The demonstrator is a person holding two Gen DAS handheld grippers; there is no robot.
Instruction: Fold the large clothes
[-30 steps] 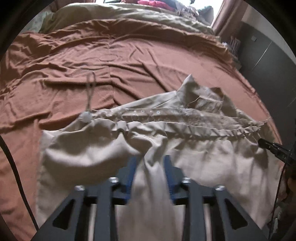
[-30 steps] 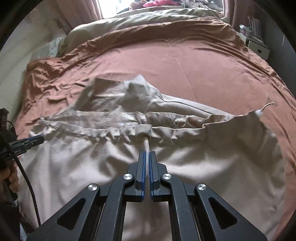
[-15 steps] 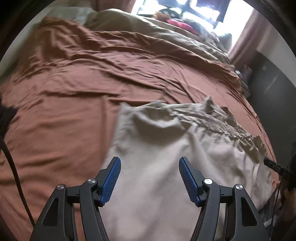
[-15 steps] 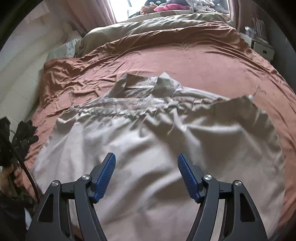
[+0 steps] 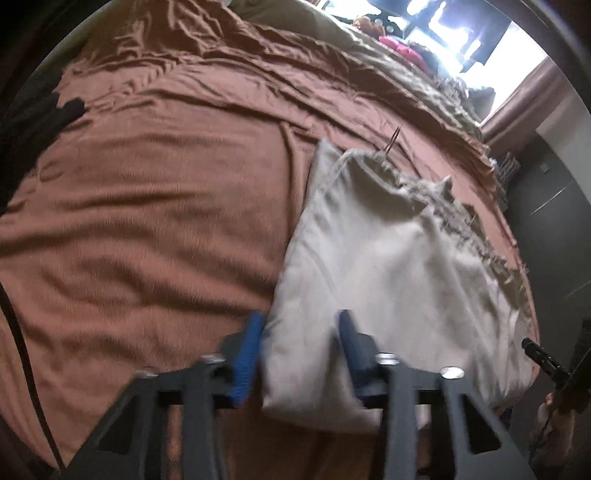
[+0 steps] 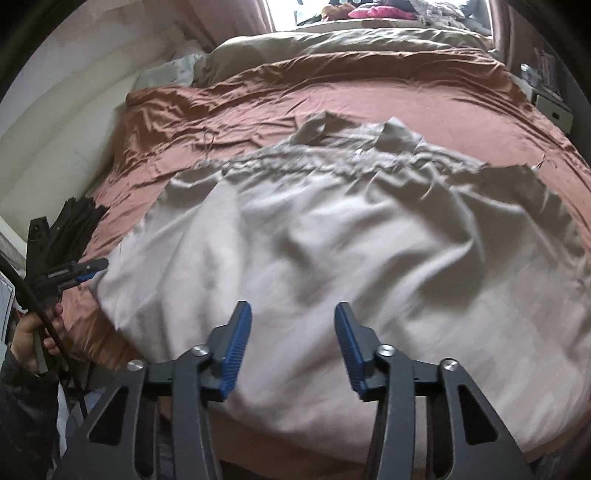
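Since half a second earlier, both blue-padded grippers' jaws had narrowed but remained released: left gripper [image 5: 297, 326] straddling the near-left corner of the beige gathered-fabric garment [image 6: 332, 240], right gripper [image 6: 292, 314] above it. Garment lay spread on the rust-brown bedsheet [image 5: 147, 206].

**Item counts on the bed**

One beige garment [image 6: 332, 236], spread flat over one brown bedsheet [image 5: 155, 192]. One olive duvet [image 6: 332, 40] bunched at the far end. One white pillow [image 6: 166, 70] by the wall. One pink item [image 6: 380, 13] on the far pile; the rest of that pile is too blurred to count. Two grippers: left gripper [image 5: 300, 345] and right gripper [image 6: 293, 343], two blue fingers each, four in all. One black cable [image 5: 22, 332]. One white unit [image 6: 550, 107] beside the bed.
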